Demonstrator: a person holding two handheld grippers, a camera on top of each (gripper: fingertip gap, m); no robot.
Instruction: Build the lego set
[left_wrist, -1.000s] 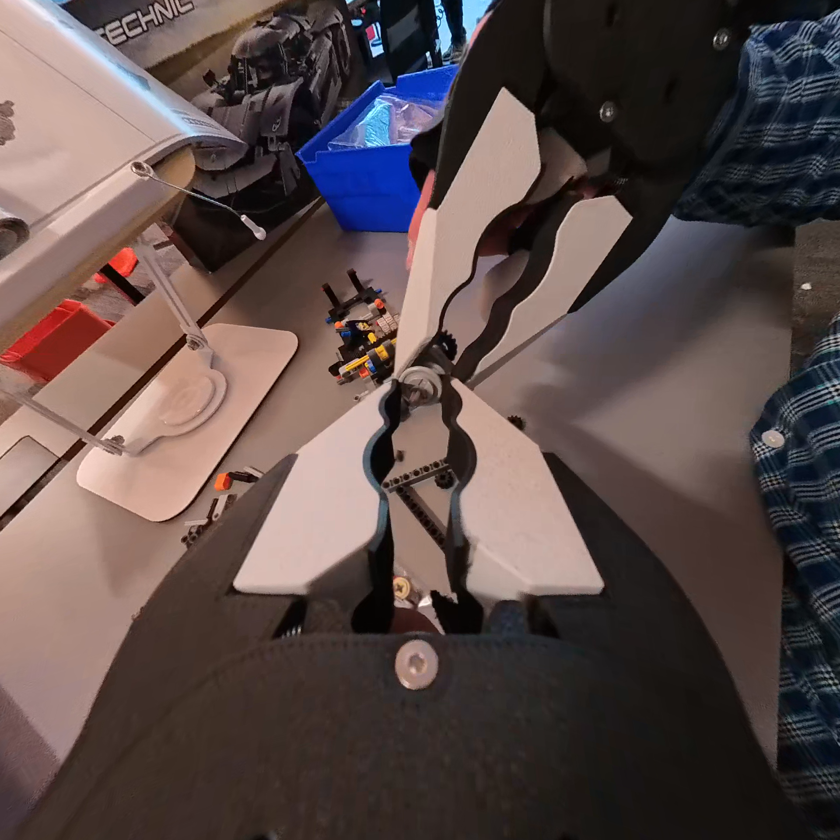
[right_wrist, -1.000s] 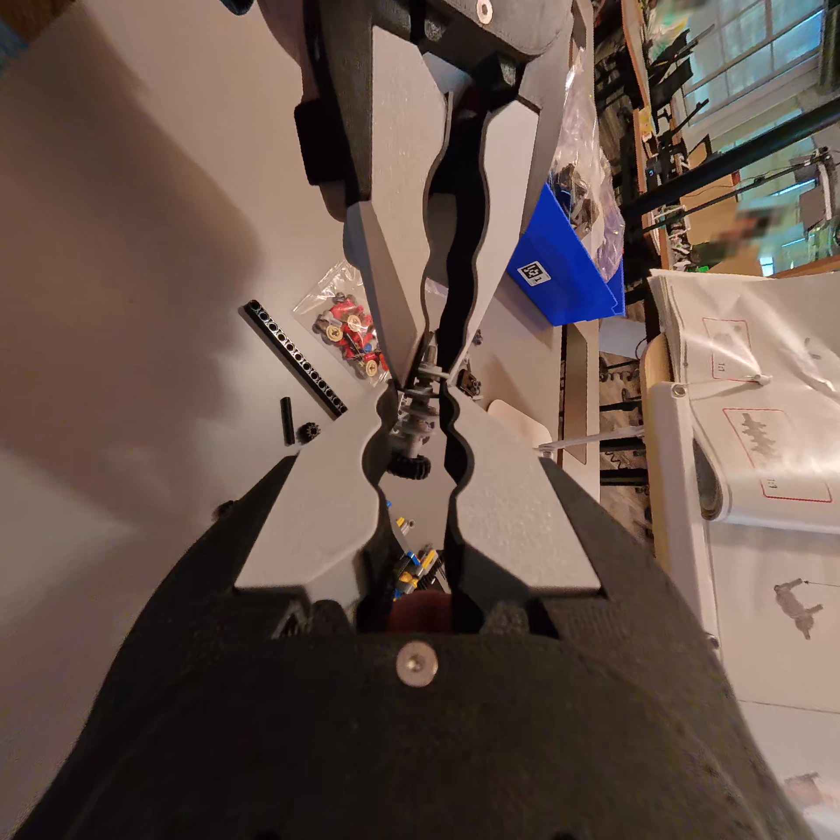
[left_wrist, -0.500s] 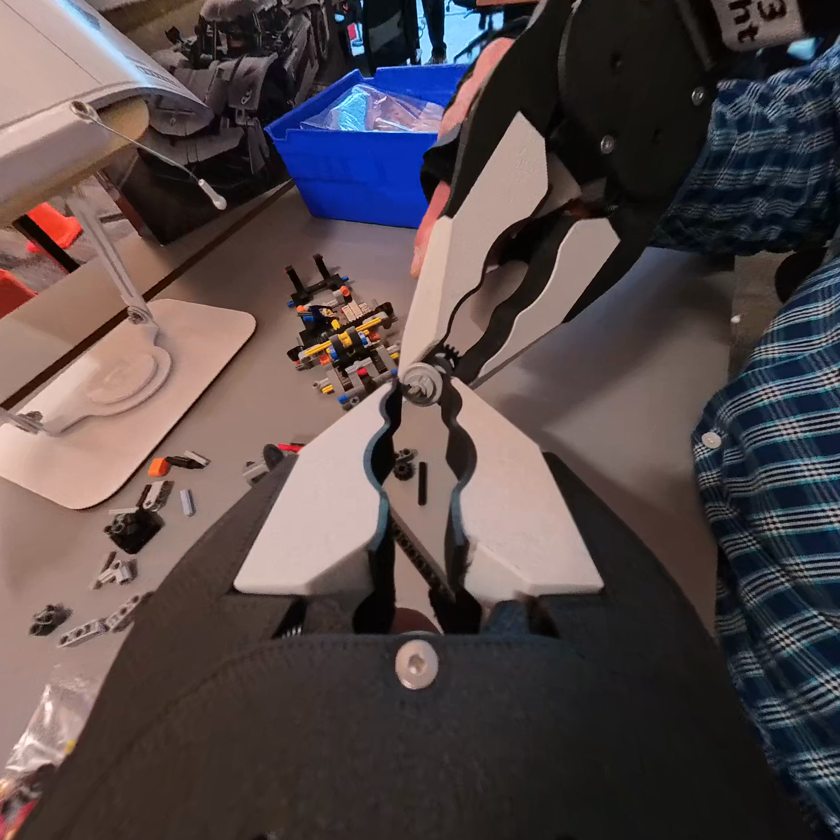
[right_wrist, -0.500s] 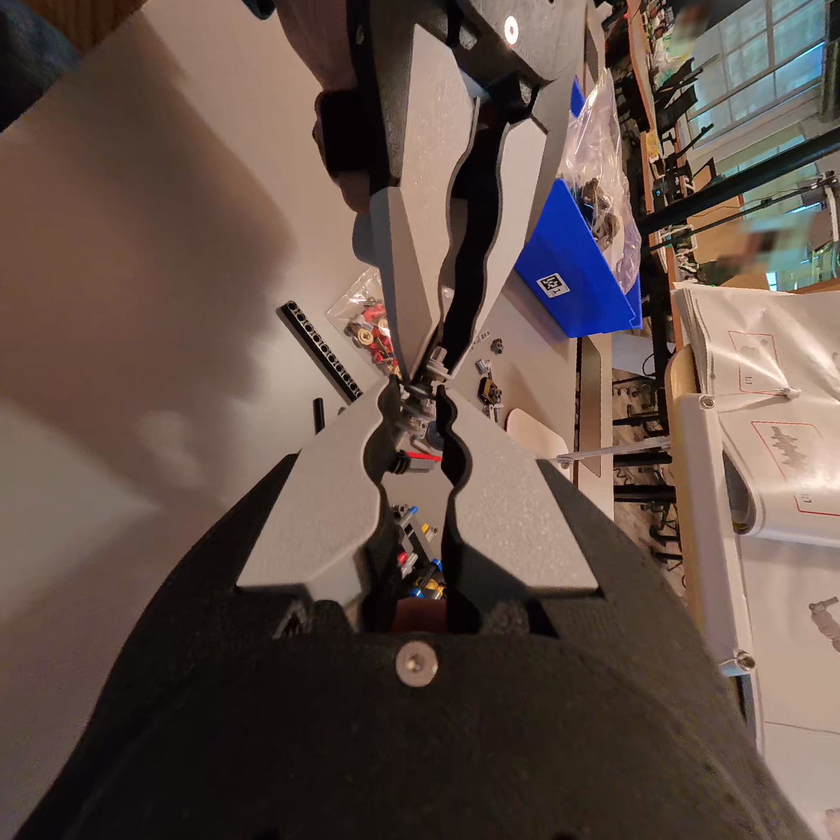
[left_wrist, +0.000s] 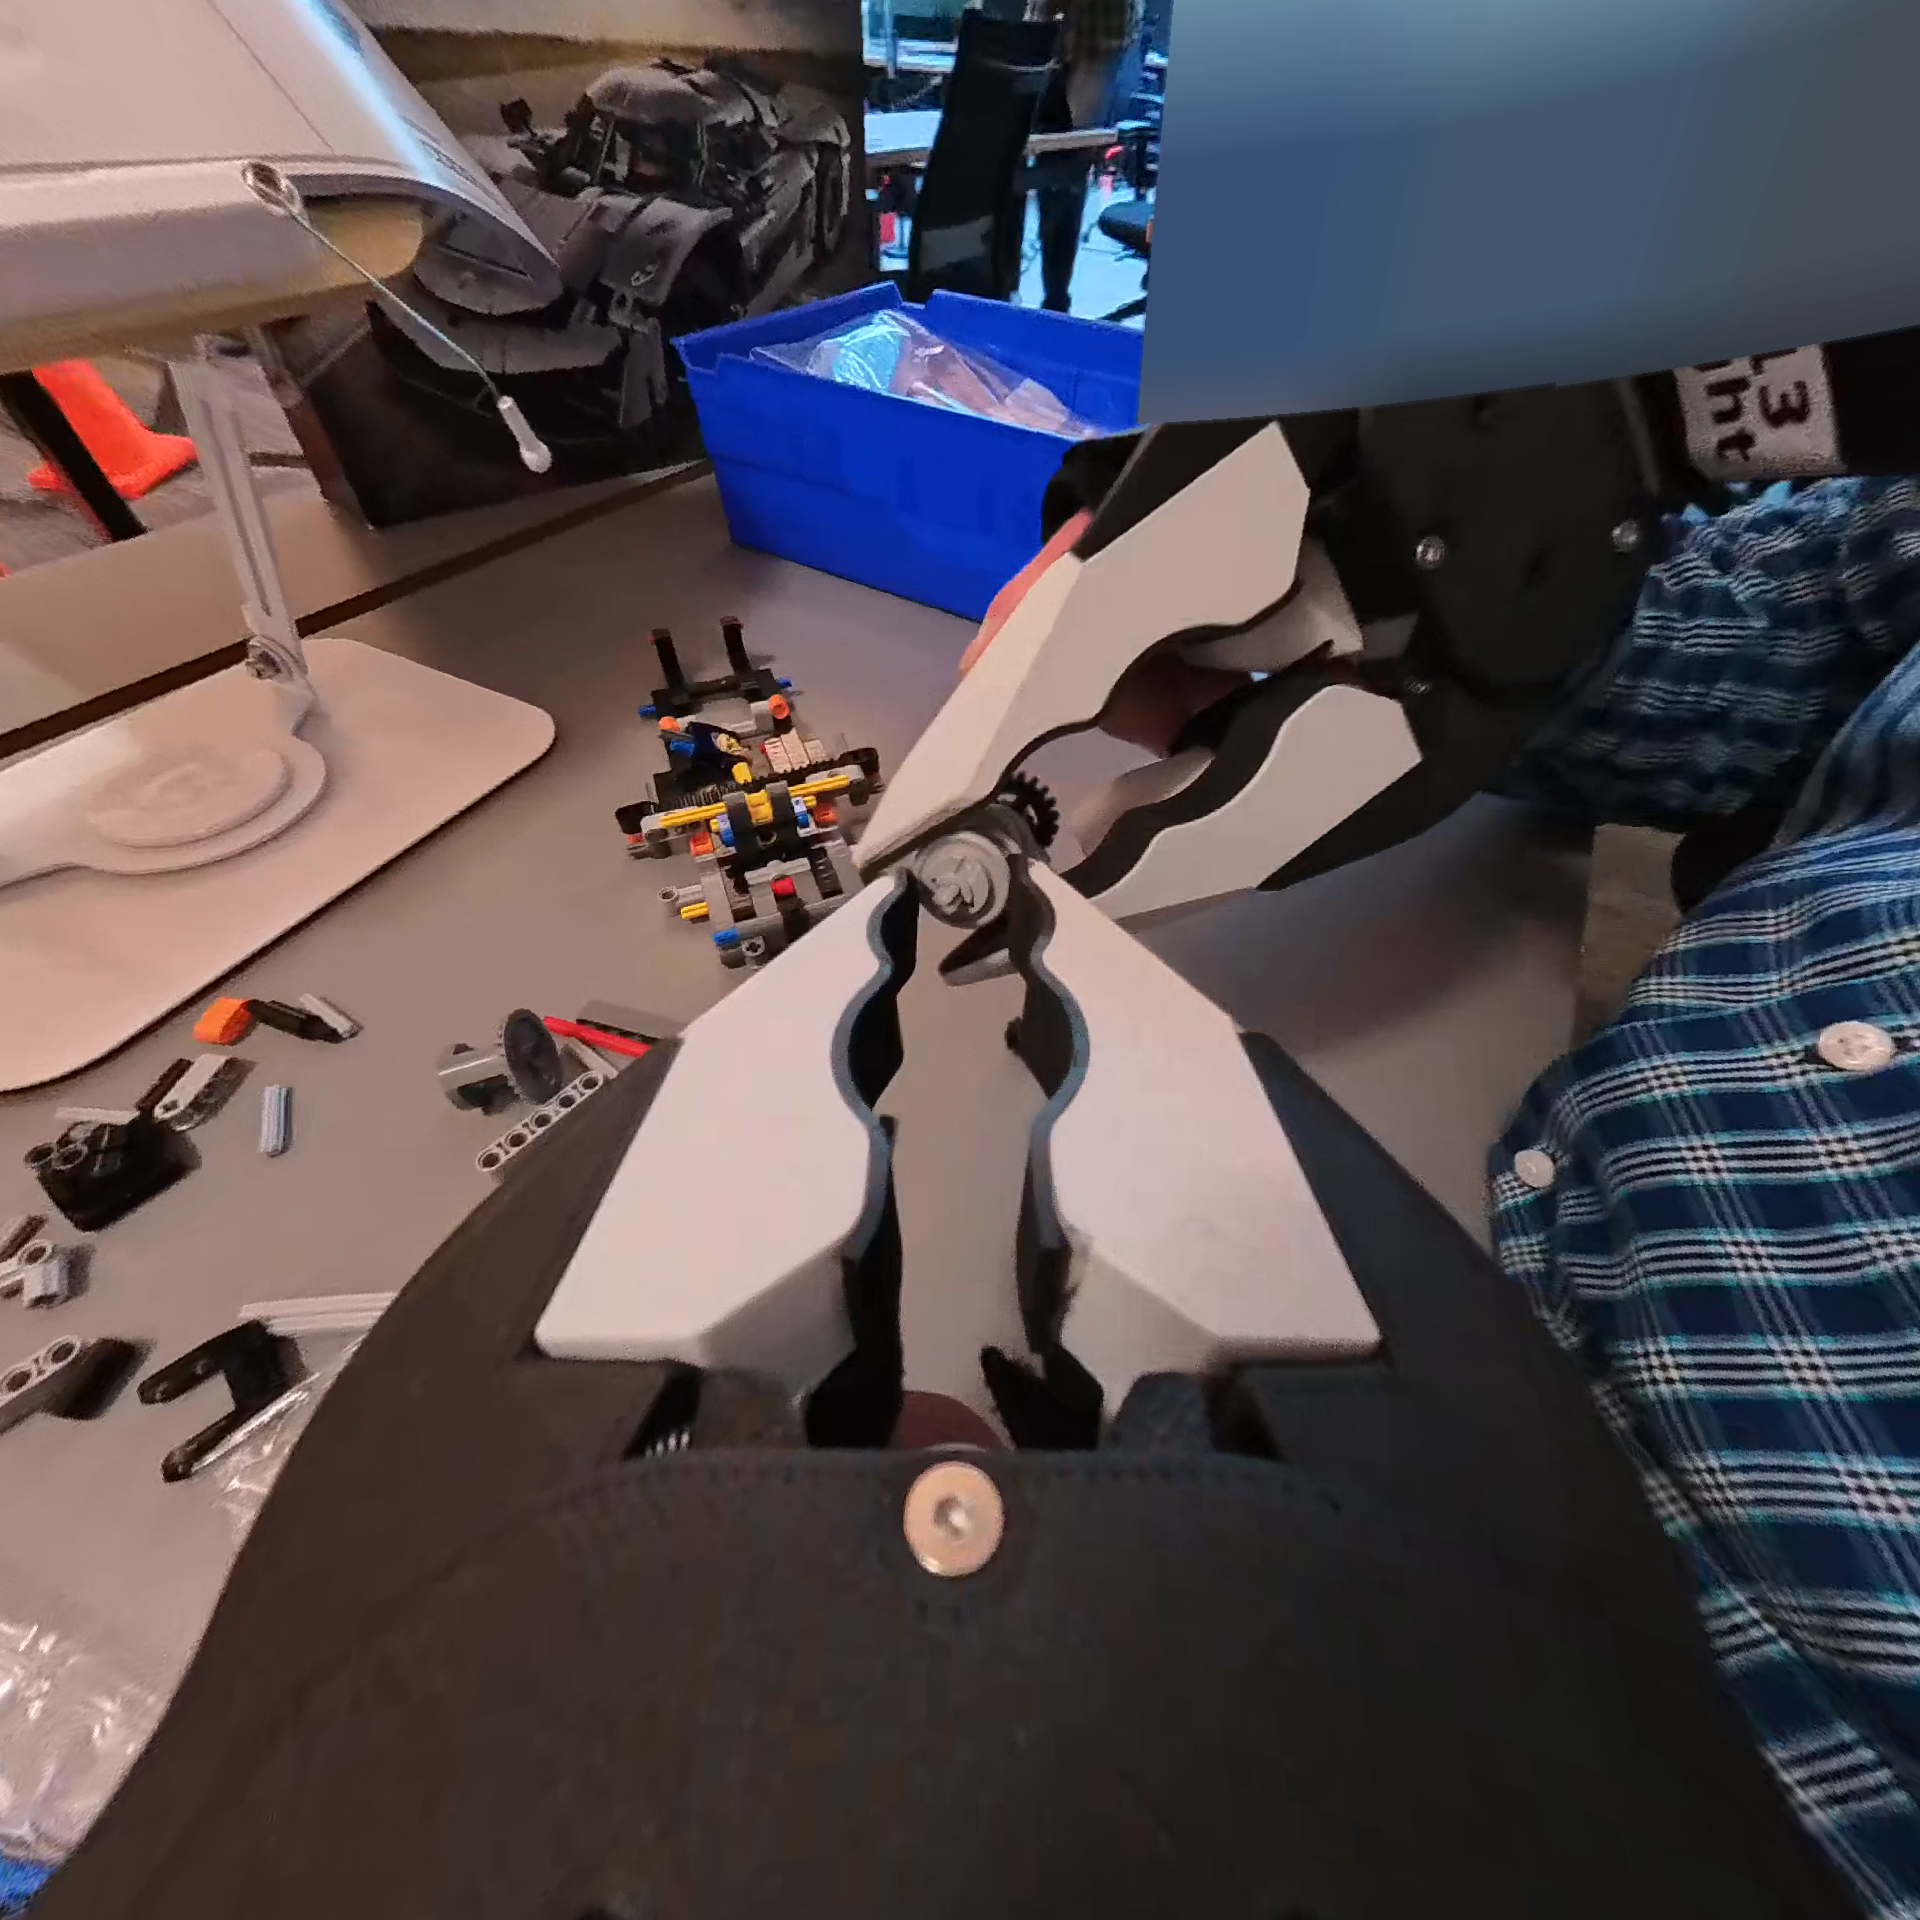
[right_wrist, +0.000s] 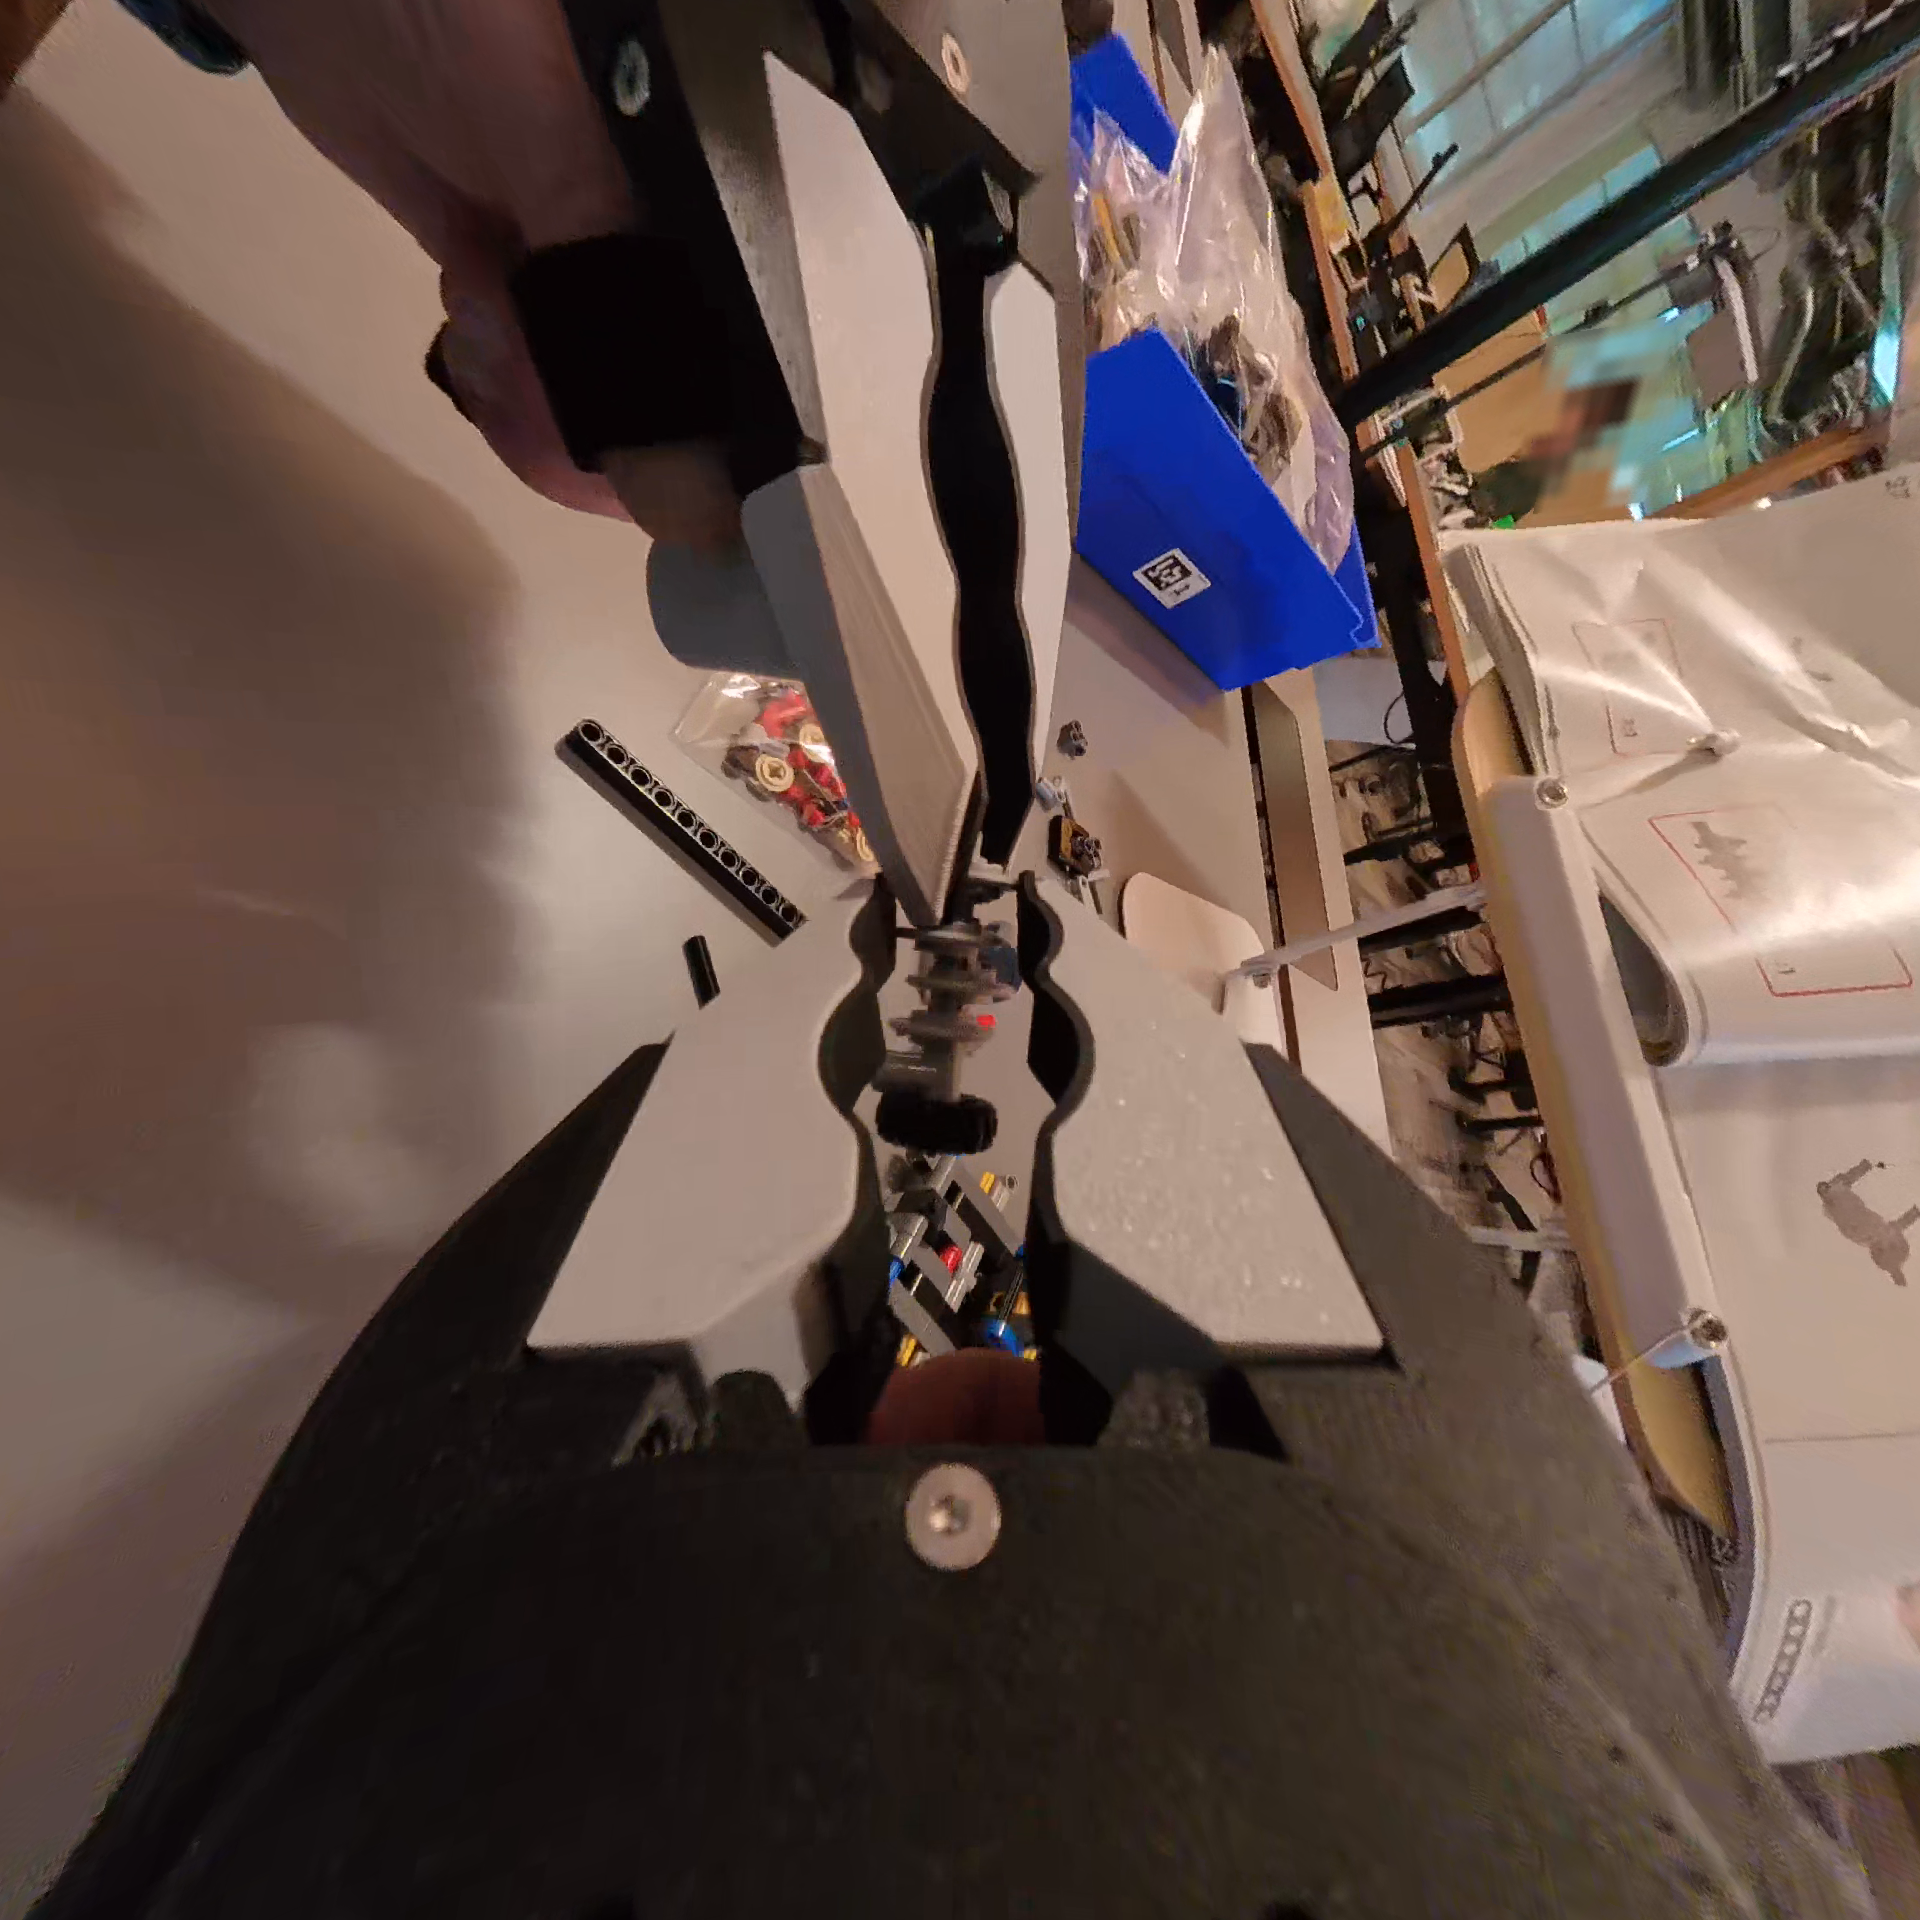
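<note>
A short axle assembly with grey bushes (right_wrist: 940, 971) and a black gear (right_wrist: 935, 1122) hangs in the air between both grippers. My right gripper (right_wrist: 958, 902) is shut on it, and the axle runs back between its fingers. My left gripper (left_wrist: 964, 885) meets it tip to tip and is shut on the grey bush end (left_wrist: 961, 873). The black gear (left_wrist: 1031, 805) shows just behind, inside the right gripper's fingers (left_wrist: 1091, 665). The left gripper's fingers (right_wrist: 862, 644) come down from the top of the right wrist view. The partly built chassis (left_wrist: 753, 821) lies on the grey table, left of the tips.
A blue bin (left_wrist: 894, 499) with bagged parts stands at the back. A white stand (left_wrist: 260, 748) holds the instruction book on the left. Loose parts (left_wrist: 520, 1070) lie at front left. A long black beam (right_wrist: 681, 821) and a parts bag (right_wrist: 779, 764) lie beyond. A plaid sleeve (left_wrist: 1714, 1299) is at right. The grippers are tip to tip, or close to it.
Both grippers kept their hold on the axle assembly and swung together over the table. The chassis and loose parts at front left have come more into the left wrist view.
</note>
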